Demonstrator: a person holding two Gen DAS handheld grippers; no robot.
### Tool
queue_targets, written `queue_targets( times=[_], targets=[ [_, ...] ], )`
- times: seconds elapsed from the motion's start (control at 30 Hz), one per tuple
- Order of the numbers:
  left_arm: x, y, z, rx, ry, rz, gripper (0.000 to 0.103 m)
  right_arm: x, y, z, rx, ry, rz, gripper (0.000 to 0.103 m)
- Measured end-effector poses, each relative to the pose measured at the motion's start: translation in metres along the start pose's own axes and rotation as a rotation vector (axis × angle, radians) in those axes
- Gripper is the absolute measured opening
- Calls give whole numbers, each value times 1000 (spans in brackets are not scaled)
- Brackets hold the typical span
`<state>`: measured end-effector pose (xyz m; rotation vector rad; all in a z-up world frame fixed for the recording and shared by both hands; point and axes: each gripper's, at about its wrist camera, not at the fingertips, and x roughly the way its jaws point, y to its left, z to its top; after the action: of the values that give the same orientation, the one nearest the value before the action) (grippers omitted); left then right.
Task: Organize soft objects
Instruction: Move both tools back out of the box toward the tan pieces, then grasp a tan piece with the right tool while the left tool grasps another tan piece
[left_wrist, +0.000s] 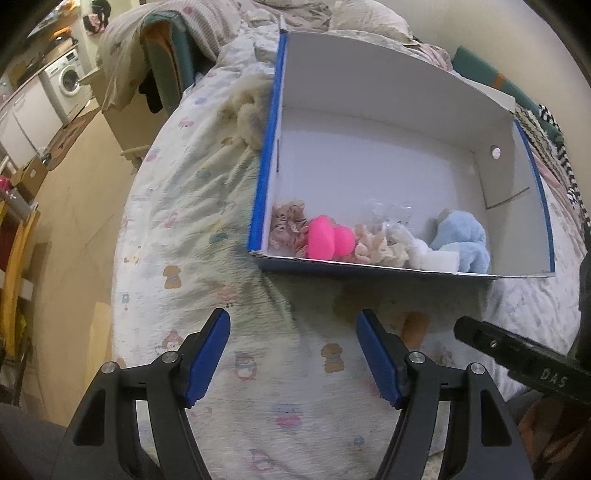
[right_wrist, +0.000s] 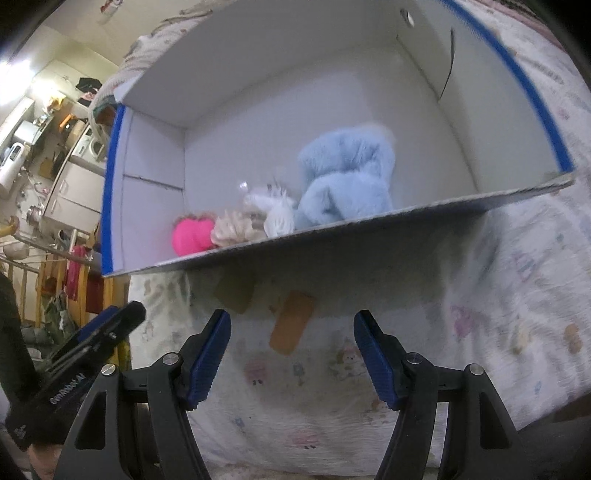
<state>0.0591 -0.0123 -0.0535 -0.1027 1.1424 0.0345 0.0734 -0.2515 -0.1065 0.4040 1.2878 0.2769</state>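
A white cardboard box with blue edges lies on the bed, also in the right wrist view. Along its near wall sit a beige scrunchie, a pink plush piece, a cream scrunchie, a white fluffy item and a light blue fluffy item. A cream fluffy object lies on the bed left of the box. My left gripper is open and empty in front of the box. My right gripper is open and empty, near the box's front wall.
The bed has a printed quilt with its edge falling off to the left. Pillows and blankets are piled behind the box. A chair draped with clothes and a washing machine stand on the left.
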Motion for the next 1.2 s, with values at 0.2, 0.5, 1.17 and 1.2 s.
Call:
queue_targets(
  times=[0.2,0.5,1.17,1.2],
  targets=[
    [4,16,2,-46,15,16,68,15,-1,-3,-7,20,-110,73],
    [-5,45,-2,-90,16,32,68,58,36,-9,-169,101,-186,57],
    [33,-4,-1,3,95,-24,68,7,11,-18,-106,16,-92,7],
    [39,-15,2,16,100,-38,68,4,9,-17,-99,13,-90,7]
  ],
)
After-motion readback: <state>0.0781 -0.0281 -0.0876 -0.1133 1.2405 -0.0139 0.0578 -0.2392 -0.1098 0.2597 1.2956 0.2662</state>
